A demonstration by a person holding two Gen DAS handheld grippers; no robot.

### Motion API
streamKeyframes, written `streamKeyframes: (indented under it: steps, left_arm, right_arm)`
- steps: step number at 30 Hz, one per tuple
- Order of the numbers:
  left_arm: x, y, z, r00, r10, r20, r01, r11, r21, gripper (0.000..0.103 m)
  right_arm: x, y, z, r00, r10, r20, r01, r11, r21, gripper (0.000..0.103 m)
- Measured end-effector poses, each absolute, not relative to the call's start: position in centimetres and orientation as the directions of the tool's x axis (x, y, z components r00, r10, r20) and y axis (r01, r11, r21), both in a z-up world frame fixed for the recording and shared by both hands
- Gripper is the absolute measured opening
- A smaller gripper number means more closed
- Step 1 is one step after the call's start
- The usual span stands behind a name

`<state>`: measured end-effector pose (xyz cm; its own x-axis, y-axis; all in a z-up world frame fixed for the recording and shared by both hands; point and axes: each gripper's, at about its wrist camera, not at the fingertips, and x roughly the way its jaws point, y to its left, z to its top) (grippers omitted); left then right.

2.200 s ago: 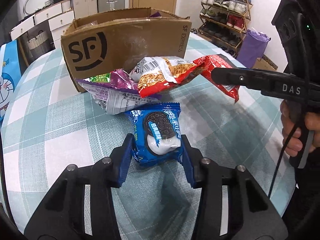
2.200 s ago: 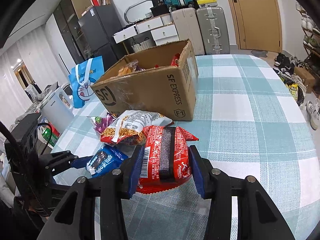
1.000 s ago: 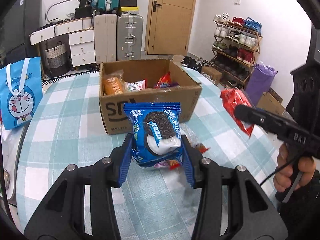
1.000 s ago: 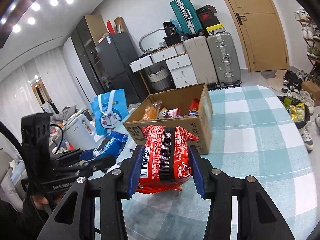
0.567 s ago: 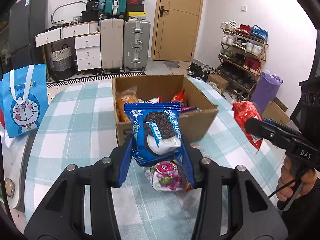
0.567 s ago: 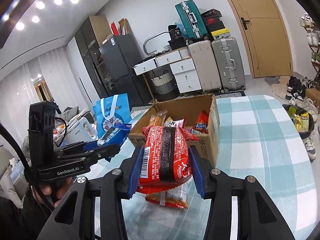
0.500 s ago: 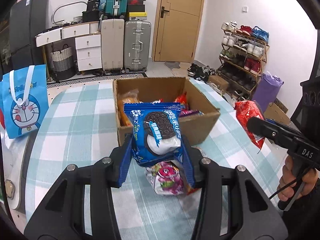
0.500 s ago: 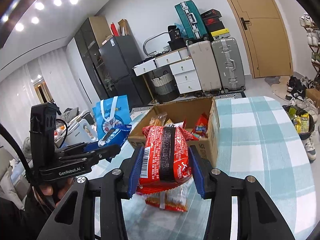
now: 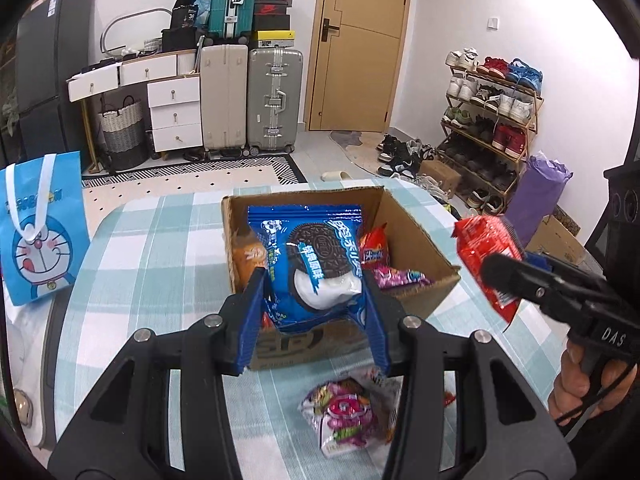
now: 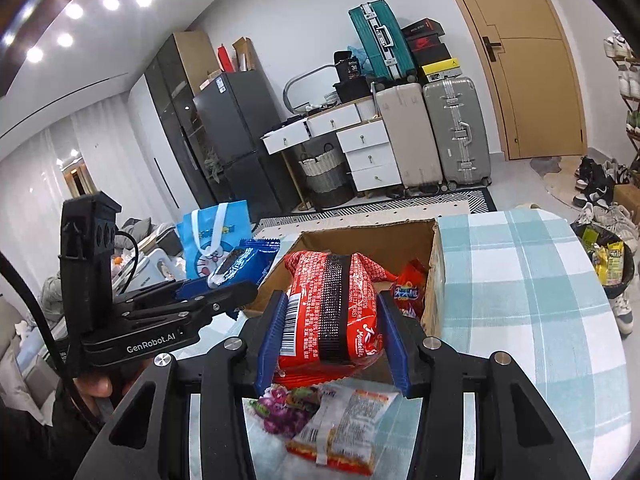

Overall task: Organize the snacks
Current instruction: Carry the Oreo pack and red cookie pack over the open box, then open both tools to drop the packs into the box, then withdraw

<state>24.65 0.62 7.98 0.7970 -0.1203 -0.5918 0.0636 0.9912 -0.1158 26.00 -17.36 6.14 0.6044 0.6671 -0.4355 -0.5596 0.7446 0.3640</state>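
Observation:
My left gripper is shut on a blue Oreo packet and holds it in the air in front of the open cardboard box. My right gripper is shut on a red snack packet, also raised before the box. The box holds several snacks, among them a red packet. The right gripper with its red packet shows at the right of the left wrist view. The left gripper with the Oreo packet shows at the left of the right wrist view.
Two snack packets lie on the checked tablecloth below the grippers: a purple one and an orange-and-white one. A blue Doraemon bag stands left of the table. Suitcases, drawers and a shoe rack stand behind.
Both grippers have lifted their packets off the table and moved up toward the box opening. The view now looks down into the box; the two loose packets stay on the table.

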Motion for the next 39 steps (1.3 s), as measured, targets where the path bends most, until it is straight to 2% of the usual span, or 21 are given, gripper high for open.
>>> streamKeyframes:
  steps: [14, 39]
  left_arm:
    - [29.9, 1.5, 7.0, 0.788, -0.130, -0.602, 0.066, 0.990, -0.128, 0.042]
    - [33.0, 0.4, 3.9, 0.749, -0.096, -0.655, 0.074, 0.995, -0.061, 0.042]
  right_arm:
    - [29.1, -15.2, 5.8, 0.615, 0.637, -0.464, -0.540, 0.769, 0.341, 0.046]
    - [32.8, -14.0, 5.0, 0.638, 0.596, -0.487, -0.501, 0.802, 0.325, 0.046]
